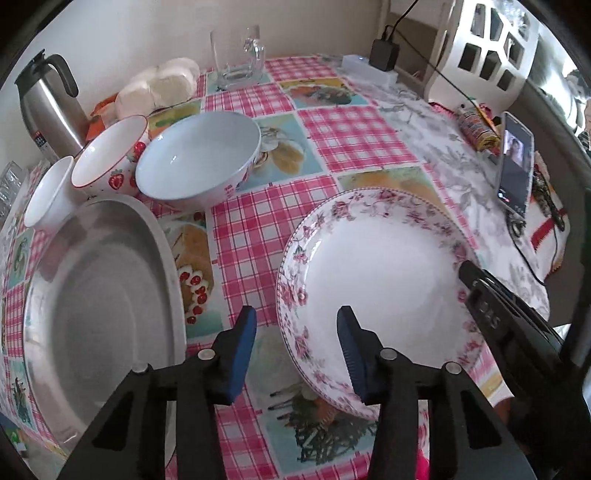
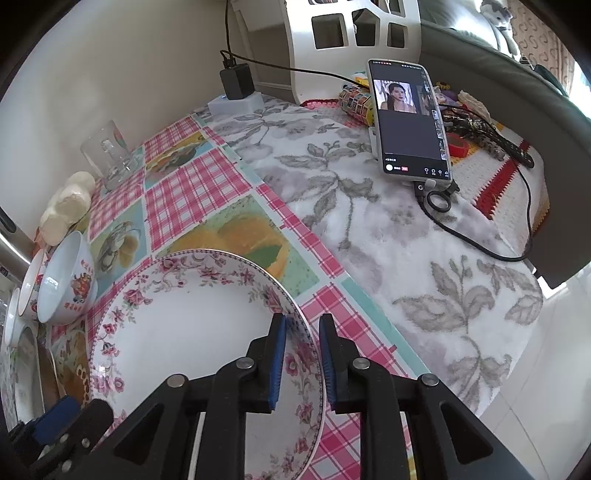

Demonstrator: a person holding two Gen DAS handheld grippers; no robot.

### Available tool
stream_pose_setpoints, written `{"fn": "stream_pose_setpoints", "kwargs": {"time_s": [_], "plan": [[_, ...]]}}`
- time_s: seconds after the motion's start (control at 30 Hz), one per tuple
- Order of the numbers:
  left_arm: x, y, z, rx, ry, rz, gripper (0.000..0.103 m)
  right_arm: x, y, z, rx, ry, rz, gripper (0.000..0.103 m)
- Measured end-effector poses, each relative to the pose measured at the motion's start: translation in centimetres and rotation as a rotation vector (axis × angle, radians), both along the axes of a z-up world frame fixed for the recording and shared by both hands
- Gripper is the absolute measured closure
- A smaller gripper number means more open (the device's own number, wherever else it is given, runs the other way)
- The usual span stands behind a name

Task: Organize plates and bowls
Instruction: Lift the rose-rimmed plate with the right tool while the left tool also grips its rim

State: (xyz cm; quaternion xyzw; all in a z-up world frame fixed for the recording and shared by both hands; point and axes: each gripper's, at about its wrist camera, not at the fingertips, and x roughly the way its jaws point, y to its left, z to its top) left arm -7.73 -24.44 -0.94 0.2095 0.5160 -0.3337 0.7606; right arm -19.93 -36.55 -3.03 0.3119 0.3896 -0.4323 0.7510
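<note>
A floral-rimmed white plate (image 1: 380,273) (image 2: 177,332) lies on the checked tablecloth. My right gripper (image 2: 302,354) straddles its right rim with a blue pad on each side; the jaws stand narrowly apart and do not pinch it. My left gripper (image 1: 297,347) is open, its right finger over the plate's left rim. A large steel dish (image 1: 96,295) sits left of it. Three bowls stand behind: a pale blue one (image 1: 199,155) (image 2: 70,280), a strawberry one (image 1: 110,155) and a small white one (image 1: 48,192).
A steel thermos (image 1: 48,107), wrapped buns (image 1: 162,85) and a glass mug (image 1: 240,51) stand along the wall. A phone (image 2: 410,118) on a stand with its cable (image 2: 476,240), a charger (image 2: 236,81) and clutter lie right on the floral cloth. A white chair (image 2: 351,33) stands behind.
</note>
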Motion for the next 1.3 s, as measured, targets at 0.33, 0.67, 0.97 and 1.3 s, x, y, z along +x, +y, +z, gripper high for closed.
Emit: {"fn": "stream_pose_setpoints", "kwargs": {"time_s": [0.33, 0.67, 0.97, 1.3], "plan": [[0.3, -1.6, -1.4, 0.042, -0.036, -0.006, 0.064, 0.3, -0.4, -0.6, 0.014, -0.018, 0.006, 0.076], [0.8, -2.5, -2.6, 0.030, -0.001, -0.005, 0.069, 0.4, -0.3, -0.9, 0.013, -0.034, 0.009, 0.073], [1.6, -2.3, -2.7, -0.033, 0.036, -0.006, 0.071, 0.7, -0.1, -1.1, -0.001, -0.041, 0.022, 0.070], [2.6, -1.5, -2.0, -0.120, 0.086, 0.017, 0.072, -1.2, -0.9, -1.2, 0.080, -0.156, 0.013, 0.084]]}}
